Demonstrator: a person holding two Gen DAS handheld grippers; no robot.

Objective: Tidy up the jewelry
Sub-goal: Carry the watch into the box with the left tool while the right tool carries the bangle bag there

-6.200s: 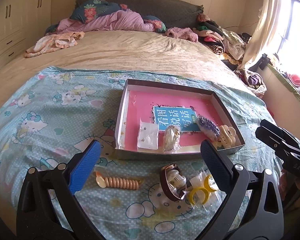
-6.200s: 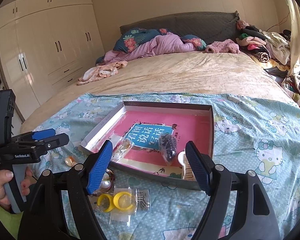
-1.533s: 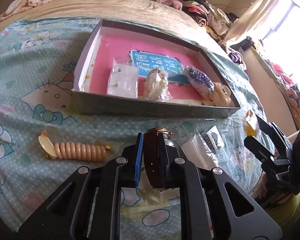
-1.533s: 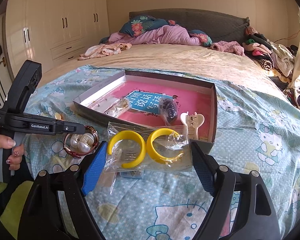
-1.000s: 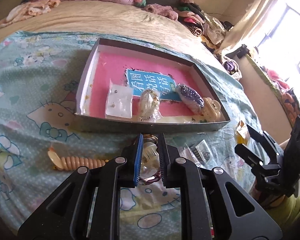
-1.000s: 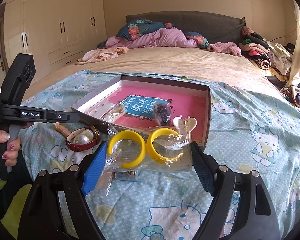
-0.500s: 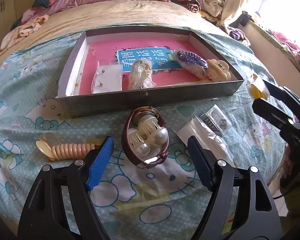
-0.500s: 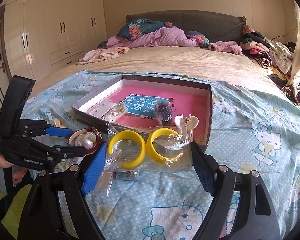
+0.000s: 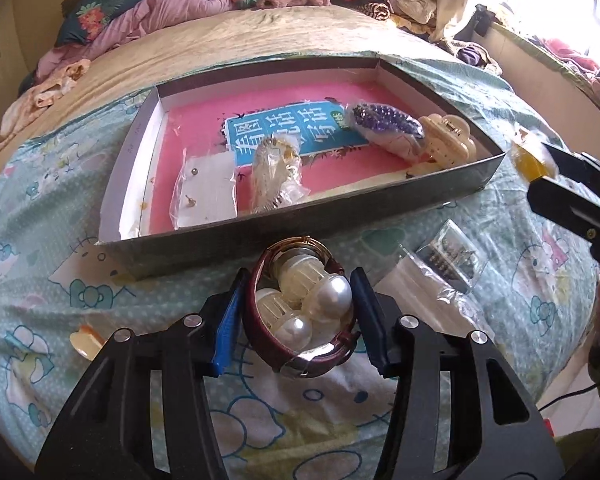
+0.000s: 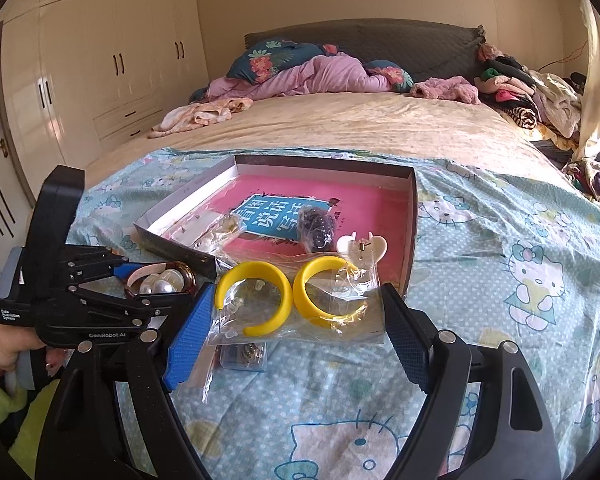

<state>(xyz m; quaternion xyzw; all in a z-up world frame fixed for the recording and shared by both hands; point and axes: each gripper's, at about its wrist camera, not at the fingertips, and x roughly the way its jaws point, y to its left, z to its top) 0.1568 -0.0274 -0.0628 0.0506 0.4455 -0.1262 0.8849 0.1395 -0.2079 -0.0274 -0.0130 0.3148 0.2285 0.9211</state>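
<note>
My left gripper [image 9: 296,312] is shut on a dark red watch [image 9: 300,312] with a pearl hair clip tucked inside its strap, held just above the bedspread in front of the pink-lined box [image 9: 260,232]. The same watch shows in the right wrist view [image 10: 160,280]. My right gripper [image 10: 296,320] is shut on a clear bag with two yellow hoop earrings [image 10: 292,300], held above the bed near the box [image 10: 412,240]. The box holds a bag of stud earrings [image 9: 206,192], a gold piece in a bag [image 9: 274,176], a purple beaded clip [image 9: 388,124] and a cream claw clip [image 9: 446,144].
A peach spiral hair tie [image 9: 84,344] lies on the bedspread at the left. A small bag of dark pieces [image 9: 452,256] and an empty clear bag [image 9: 420,288] lie to the right of the watch. Clothes and pillows are piled at the bed's far end [image 10: 320,68].
My left gripper, open around the watch half a second ago, has shut on it. My right gripper still holds the yellow earring bag in the same place.
</note>
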